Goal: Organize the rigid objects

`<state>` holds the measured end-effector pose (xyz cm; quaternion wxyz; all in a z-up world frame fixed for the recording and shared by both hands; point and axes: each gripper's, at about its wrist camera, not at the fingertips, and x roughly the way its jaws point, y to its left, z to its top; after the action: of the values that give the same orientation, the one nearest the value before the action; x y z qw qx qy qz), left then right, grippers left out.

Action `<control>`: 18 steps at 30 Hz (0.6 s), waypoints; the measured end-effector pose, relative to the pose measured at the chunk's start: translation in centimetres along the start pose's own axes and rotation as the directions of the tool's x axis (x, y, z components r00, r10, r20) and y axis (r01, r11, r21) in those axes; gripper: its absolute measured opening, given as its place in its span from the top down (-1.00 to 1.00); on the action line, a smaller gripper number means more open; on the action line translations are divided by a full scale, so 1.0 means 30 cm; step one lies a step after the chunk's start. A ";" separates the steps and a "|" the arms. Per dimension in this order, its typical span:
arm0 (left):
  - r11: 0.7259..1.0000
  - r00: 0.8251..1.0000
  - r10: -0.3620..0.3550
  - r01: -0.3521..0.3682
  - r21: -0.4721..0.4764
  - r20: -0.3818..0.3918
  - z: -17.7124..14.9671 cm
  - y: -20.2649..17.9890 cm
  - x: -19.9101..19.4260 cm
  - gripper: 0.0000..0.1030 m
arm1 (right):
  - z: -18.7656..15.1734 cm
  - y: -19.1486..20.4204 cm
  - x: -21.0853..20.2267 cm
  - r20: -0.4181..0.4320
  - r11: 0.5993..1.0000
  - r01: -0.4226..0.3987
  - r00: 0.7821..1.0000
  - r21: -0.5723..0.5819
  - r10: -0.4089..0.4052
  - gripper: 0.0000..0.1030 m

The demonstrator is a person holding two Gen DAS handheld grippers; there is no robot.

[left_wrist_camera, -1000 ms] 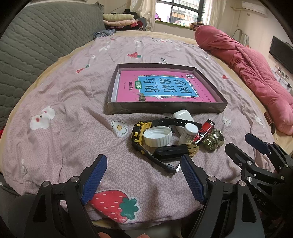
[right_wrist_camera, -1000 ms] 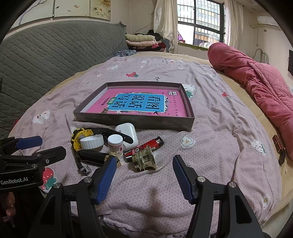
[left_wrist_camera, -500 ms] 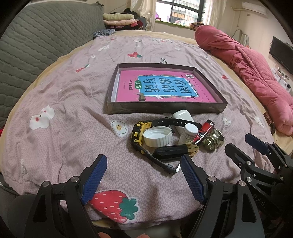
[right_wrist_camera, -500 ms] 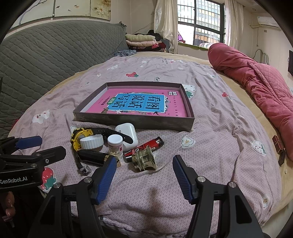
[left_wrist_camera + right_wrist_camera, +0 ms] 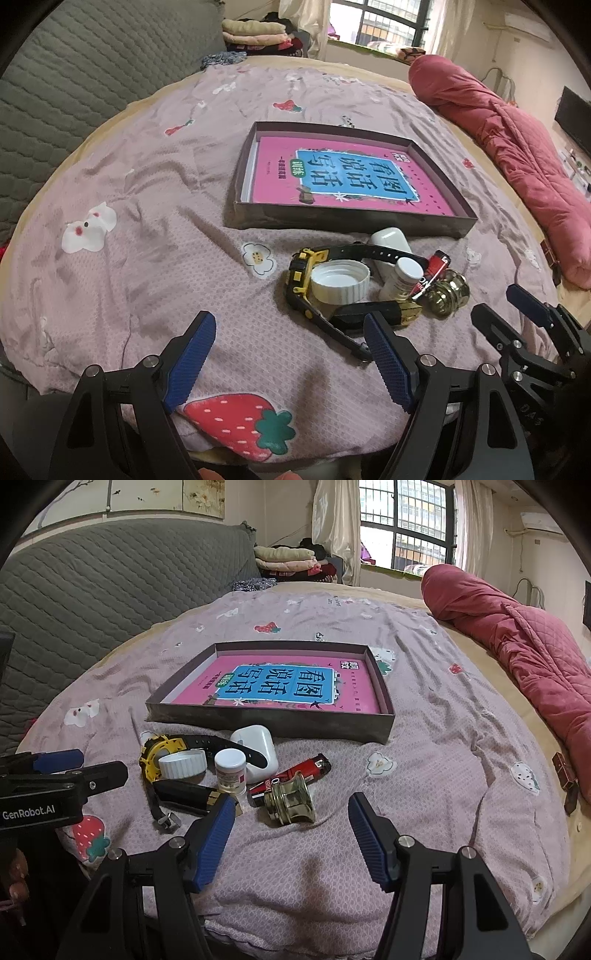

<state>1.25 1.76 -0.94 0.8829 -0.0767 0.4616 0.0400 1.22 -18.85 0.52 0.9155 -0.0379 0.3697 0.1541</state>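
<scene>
A shallow dark box (image 5: 351, 224) (image 5: 273, 722) with a pink book (image 5: 343, 177) in it lies mid-bed. In front of it is a cluster: a yellow-black watch (image 5: 301, 277) (image 5: 162, 755), a white cap (image 5: 340, 282) (image 5: 183, 764), a white earbud case (image 5: 258, 749), a small white bottle (image 5: 231, 771), a red lighter (image 5: 295, 773), a brass knob (image 5: 291, 801) (image 5: 445, 295) and a black-gold case (image 5: 373, 314). My left gripper (image 5: 291, 363) is open and empty, near the cluster's front left. My right gripper (image 5: 291, 842) is open and empty, just short of the knob.
The bed has a pink patterned sheet (image 5: 147, 258). A grey quilted headboard (image 5: 92, 602) is at the left. A red quilt (image 5: 517, 657) lies along the right edge. Folded clothes (image 5: 288, 559) are stacked at the far end. A small dark box (image 5: 565, 775) lies at the right.
</scene>
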 end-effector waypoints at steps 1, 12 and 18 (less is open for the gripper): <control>1.000 1.000 0.005 -0.005 0.000 -0.009 0.001 0.001 0.006 -0.61 | 0.001 -0.001 0.003 0.001 1.000 0.000 1.000 -0.001 0.000 -0.23; 0.999 0.996 0.048 -0.050 -0.022 -0.078 0.039 0.060 0.105 -0.61 | 0.010 -0.013 0.035 -0.008 1.000 0.001 1.000 0.001 -0.001 -0.23; 0.999 0.996 0.040 -0.041 -0.020 -0.074 0.055 0.062 0.137 -0.61 | 0.012 -0.012 0.054 -0.016 1.000 0.004 1.000 -0.005 -0.004 -0.23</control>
<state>4.67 3.87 -3.58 0.8635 -0.0782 0.4947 0.0599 2.67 -18.69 -0.37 0.9126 -0.0422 0.3768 0.1528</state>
